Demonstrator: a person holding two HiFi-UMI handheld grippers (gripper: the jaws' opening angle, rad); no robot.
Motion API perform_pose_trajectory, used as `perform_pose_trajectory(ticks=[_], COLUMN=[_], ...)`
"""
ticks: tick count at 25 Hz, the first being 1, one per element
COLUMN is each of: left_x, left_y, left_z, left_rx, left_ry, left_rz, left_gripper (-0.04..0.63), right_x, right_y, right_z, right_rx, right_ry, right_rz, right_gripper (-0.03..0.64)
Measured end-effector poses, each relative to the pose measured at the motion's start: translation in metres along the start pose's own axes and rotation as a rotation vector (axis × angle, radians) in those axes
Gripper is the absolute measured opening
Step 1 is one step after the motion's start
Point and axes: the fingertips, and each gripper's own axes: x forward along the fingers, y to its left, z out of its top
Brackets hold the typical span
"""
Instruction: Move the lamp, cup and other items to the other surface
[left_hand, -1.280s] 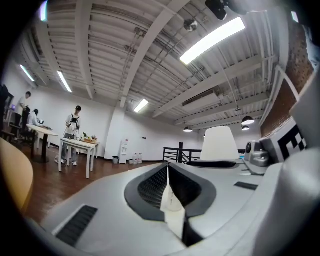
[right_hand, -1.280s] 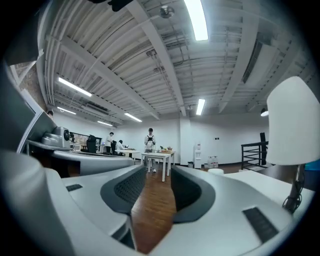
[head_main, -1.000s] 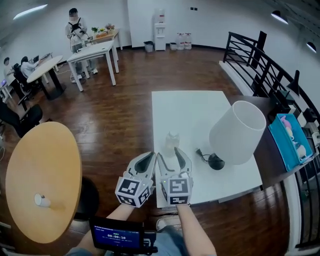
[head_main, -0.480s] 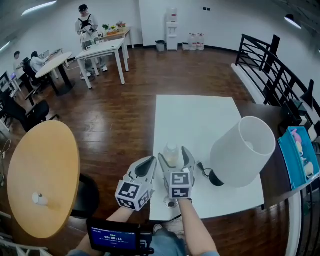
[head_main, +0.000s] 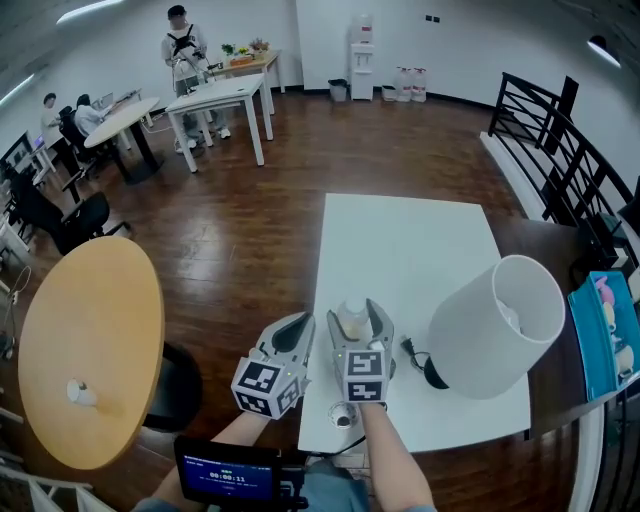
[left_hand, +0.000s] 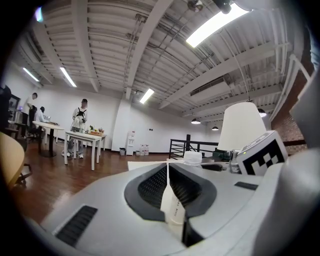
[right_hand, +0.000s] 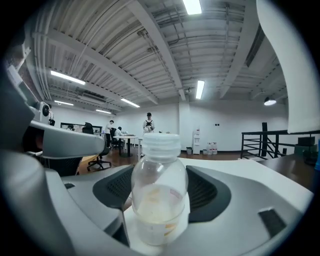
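Note:
A small clear bottle (right_hand: 159, 192) with a white cap and a little pale liquid stands near the front of the white table (head_main: 400, 240). My right gripper (head_main: 358, 322) has its jaws on either side of it; they have just been closing and the pads touch the bottle's sides. Just left of it, over the table's front left corner, my left gripper (head_main: 297, 332) is shut and holds nothing. The lamp has a large white shade (head_main: 497, 325) tilted over a black base (head_main: 432, 372), right of the bottle. A small round cup (head_main: 342, 415) sits by the table's front edge.
A round wooden table (head_main: 90, 340) stands at the left with a small white object (head_main: 80, 392) on it. A dark side surface (head_main: 545, 290), a blue box (head_main: 610, 345) and a black railing (head_main: 560, 150) lie right. People stand and sit at far tables.
Both grippers moved forward over the table's front edge. The bottle, ahead of the right gripper a second ago, now stands between its jaws, which have closed in on it.

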Motion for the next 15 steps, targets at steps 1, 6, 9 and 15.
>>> perform_pose_trajectory(ticks=[1, 6, 9, 15], left_x=[-0.002, -0.02, -0.042, -0.104], left_y=[0.003, 0.025, 0.039, 0.102], left_z=[0.0, 0.002, 0.003, 0.007], left_rx=[0.002, 0.004, -0.003, -0.023], left_ry=[-0.002, -0.005, -0.009, -0.025], left_rz=[0.006, 0.069, 0.128, 0.26], left_gripper=[0.023, 0.023, 0.023, 0.018], right_x=[0.0, 0.003, 0.004, 0.022], right_y=[0.002, 0.03, 0.058, 0.146], right_z=[0.004, 0.031, 0.039, 0.05], right_rx=[0.0, -0.017, -0.026, -0.047], right_ry=[-0.013, -0.079, -0.09, -0.096], right_rz=[0.001, 0.056, 0.116, 0.24], right_gripper=[0.304, 0.304, 0.304, 0.304])
